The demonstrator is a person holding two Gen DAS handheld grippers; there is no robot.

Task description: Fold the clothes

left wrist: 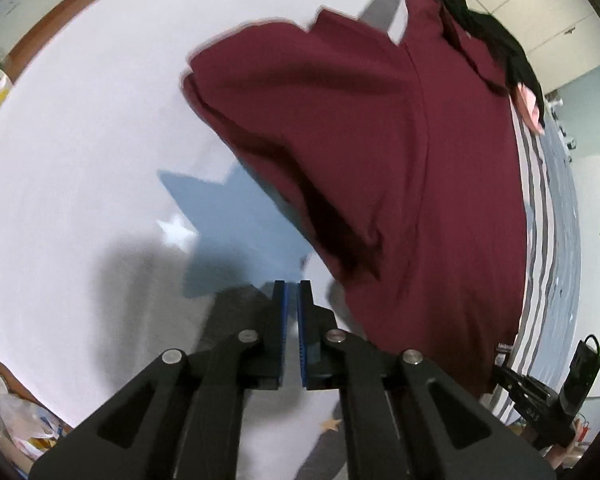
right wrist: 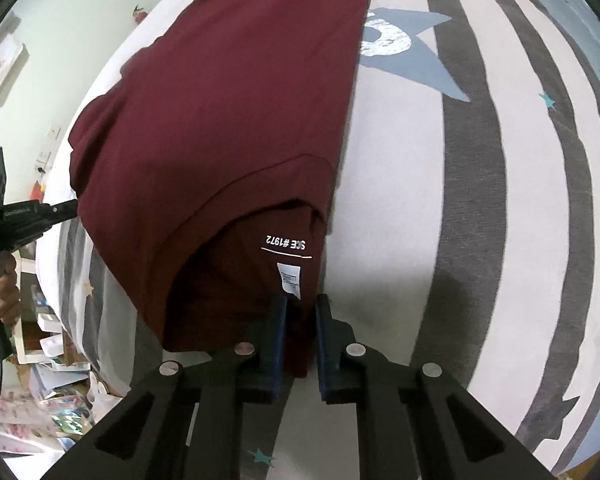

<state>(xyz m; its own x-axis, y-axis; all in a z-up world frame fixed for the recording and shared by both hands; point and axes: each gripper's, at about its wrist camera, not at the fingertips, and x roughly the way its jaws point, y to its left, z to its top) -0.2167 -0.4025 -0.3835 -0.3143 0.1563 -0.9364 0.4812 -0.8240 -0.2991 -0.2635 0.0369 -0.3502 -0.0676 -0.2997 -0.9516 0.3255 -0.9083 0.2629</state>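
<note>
Lying across the bed, the maroon shirt covers the striped, star-printed sheet, partly folded, with one sleeve doubled over near its hem. The right gripper has its fingers clenched on the shirt's hem corner, just below the white label and printed lettering. The left gripper hovers beside the shirt's opposite edge, over a blue star, its fingers nearly pressed together with nothing between them. Dark clothes lie piled beyond the shirt's collar end.
</note>
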